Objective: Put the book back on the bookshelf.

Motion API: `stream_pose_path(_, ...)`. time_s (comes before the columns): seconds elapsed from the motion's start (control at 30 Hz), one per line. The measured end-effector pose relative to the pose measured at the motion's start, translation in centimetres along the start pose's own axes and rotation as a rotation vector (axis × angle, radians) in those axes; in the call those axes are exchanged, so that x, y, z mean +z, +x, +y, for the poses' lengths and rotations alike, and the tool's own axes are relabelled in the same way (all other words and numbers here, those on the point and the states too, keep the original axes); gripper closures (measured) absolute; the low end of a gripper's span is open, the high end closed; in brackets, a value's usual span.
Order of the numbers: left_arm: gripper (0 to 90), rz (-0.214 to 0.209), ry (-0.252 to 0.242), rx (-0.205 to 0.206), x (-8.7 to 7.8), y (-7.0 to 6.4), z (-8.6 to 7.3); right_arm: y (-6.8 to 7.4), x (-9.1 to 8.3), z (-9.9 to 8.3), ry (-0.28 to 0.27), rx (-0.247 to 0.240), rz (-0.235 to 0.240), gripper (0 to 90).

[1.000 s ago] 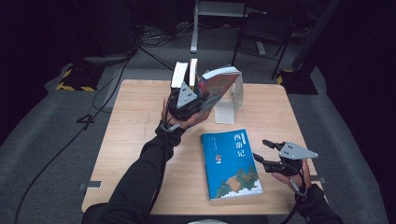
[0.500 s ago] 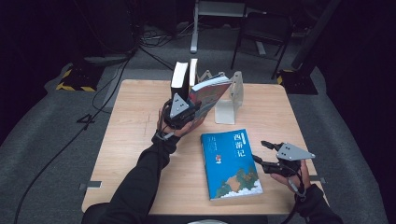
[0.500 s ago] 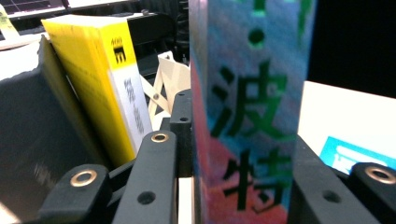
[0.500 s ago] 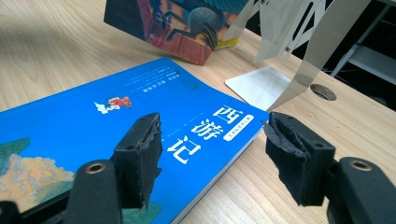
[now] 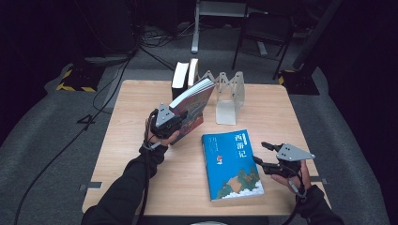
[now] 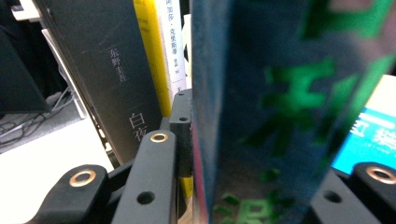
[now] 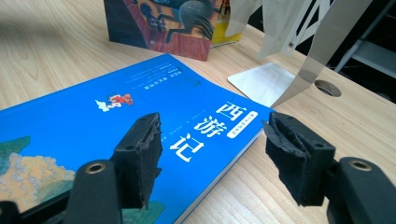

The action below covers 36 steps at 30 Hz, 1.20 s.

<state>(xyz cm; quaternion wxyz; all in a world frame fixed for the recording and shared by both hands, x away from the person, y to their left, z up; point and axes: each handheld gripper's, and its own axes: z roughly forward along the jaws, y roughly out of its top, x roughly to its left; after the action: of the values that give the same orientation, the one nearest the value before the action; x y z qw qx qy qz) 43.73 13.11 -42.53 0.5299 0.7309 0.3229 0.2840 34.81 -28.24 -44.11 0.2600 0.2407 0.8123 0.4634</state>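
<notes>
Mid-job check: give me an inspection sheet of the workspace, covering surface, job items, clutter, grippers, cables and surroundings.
Surface: wooden table, on grey carpet.
Job's things: red book held tilted by the left gripper, beside two upright books at the table's far edge; blue book lying flat, cover up; metal rack standing right of the red book.
Clutter: nothing seen.
Grippers: left gripper shut on the red book; right gripper open, low over the table at the blue book's right edge, not touching it.
Cables: one trails from each gripper along the forearm; more cables on the floor beyond the table's left corner.
Surroundings: dark room, chair and stand legs behind the table.
</notes>
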Motion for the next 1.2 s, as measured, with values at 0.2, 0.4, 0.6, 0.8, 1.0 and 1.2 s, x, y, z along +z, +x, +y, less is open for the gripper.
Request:
stream_pose_path(0.2,72.7,0.014,-0.008,-0.037,0.3,-0.4,-0.4,-0.1,-0.1,-0.1,-0.007,0.009,0.001,36.0)
stream_pose_path(0.4,73.4,0.093,0.002,-0.08,2.3,-2.0,0.5,-0.1,0.0,0.0,0.002,0.007,-0.001,36.3)
stream_pose_path(0.6,73.4,0.128,0.014,-0.099,5.1,-3.8,1.6,-0.3,0.0,-0.2,0.003,0.015,-0.003,36.0)
stream_pose_path(0.8,73.2,0.167,0.016,-0.141,7.1,-4.7,2.3,-0.4,-0.1,-0.2,0.004,0.017,-0.006,36.0)
stream_pose_path(1.0,72.9,0.218,0.014,-0.199,8.7,-4.4,2.8,-0.3,0.1,-0.2,0.014,0.008,0.005,35.9)
stream_pose_path(1.2,71.2,0.23,0.016,-0.179,9.4,-4.3,3.0,-0.4,0.2,-0.3,0.026,0.011,0.001,35.9)
